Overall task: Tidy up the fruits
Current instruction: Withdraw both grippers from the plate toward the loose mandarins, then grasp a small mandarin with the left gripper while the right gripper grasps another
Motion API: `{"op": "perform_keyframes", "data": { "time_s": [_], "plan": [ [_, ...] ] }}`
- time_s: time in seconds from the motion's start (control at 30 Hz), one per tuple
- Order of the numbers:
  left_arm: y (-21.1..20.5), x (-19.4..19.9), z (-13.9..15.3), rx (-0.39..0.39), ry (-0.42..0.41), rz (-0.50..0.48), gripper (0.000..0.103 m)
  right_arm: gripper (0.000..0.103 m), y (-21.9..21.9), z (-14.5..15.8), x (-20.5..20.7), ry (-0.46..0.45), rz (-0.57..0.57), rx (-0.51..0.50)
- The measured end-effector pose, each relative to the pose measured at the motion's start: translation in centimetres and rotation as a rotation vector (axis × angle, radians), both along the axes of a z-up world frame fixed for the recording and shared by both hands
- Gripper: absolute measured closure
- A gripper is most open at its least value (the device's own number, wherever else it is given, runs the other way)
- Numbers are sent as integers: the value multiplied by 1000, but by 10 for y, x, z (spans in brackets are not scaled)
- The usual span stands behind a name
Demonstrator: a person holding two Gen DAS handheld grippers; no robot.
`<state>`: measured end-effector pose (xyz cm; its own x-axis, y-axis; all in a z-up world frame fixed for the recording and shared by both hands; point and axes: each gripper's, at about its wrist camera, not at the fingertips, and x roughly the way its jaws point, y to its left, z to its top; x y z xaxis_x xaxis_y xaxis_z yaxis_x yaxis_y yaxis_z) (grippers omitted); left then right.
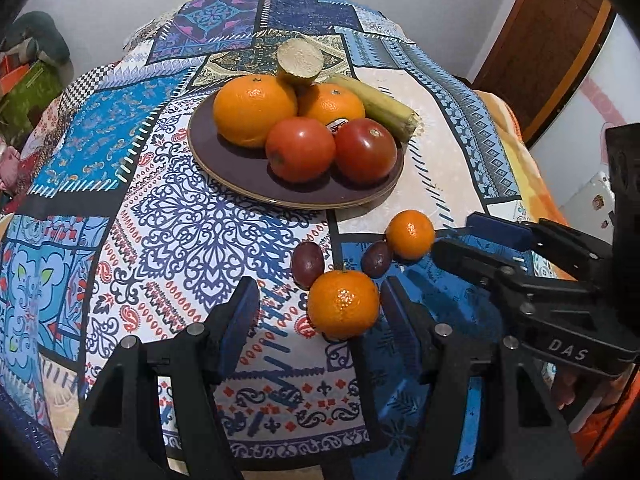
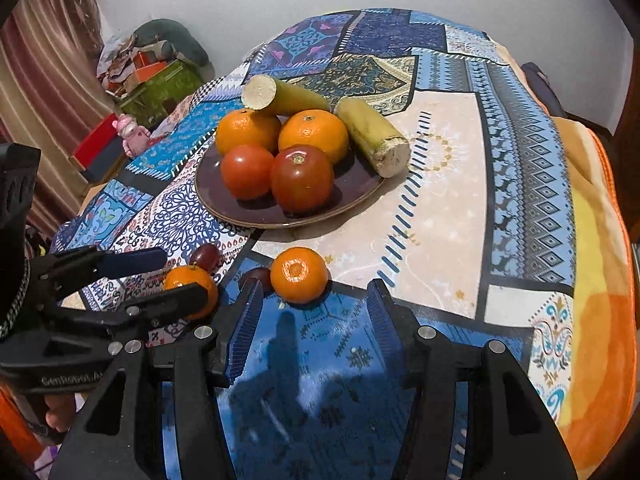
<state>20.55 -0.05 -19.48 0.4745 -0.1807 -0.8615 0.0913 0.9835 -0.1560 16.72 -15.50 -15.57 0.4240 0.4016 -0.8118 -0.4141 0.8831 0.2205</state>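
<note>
A dark plate [image 1: 240,184] [image 2: 224,204] holds two oranges [image 1: 254,110] [image 2: 314,134], two tomatoes [image 1: 300,148] [image 2: 302,178] and two cut yellow-green stalks [image 1: 300,60] [image 2: 372,136]. On the cloth in front lie two mandarins and two dark grapes [image 1: 307,263] [image 2: 205,256]. My left gripper [image 1: 320,304] is open around the near mandarin [image 1: 343,304] [image 2: 192,290], not touching it. My right gripper [image 2: 314,312] is open just behind the other mandarin [image 1: 410,234] [image 2: 299,274]; it also shows in the left wrist view [image 1: 460,236].
A patchwork tablecloth [image 1: 168,216] [image 2: 500,184] covers the round table. An orange blanket [image 2: 600,280] hangs at the right edge. Clutter, boxes and a pink toy [image 2: 130,132] sit beyond the table's left side. A wooden door [image 1: 560,40] is at the far right.
</note>
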Motion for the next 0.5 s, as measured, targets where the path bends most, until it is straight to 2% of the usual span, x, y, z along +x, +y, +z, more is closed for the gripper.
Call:
{"op": "perform_keyframes", "data": {
  "time_s": [0.1,0.23,0.37,0.4,0.5],
  "plan": [
    [-2,1,-2,-16,2,-15,46,52,4,-5,4,12,5,0],
    [-6,4,-8,-35,33,-40,65,55,9,-11,9,30,5,8],
    [-8,4,-8,-23,20,-42,65,64,14,-15,11,43,19,12],
    [-8,4,-8,-27,20,-40,65,69,15,-16,11,48,25,10],
    [-6,4,-6,-22,14,-31,65,70,15,-17,10,42,28,12]
  ]
}}
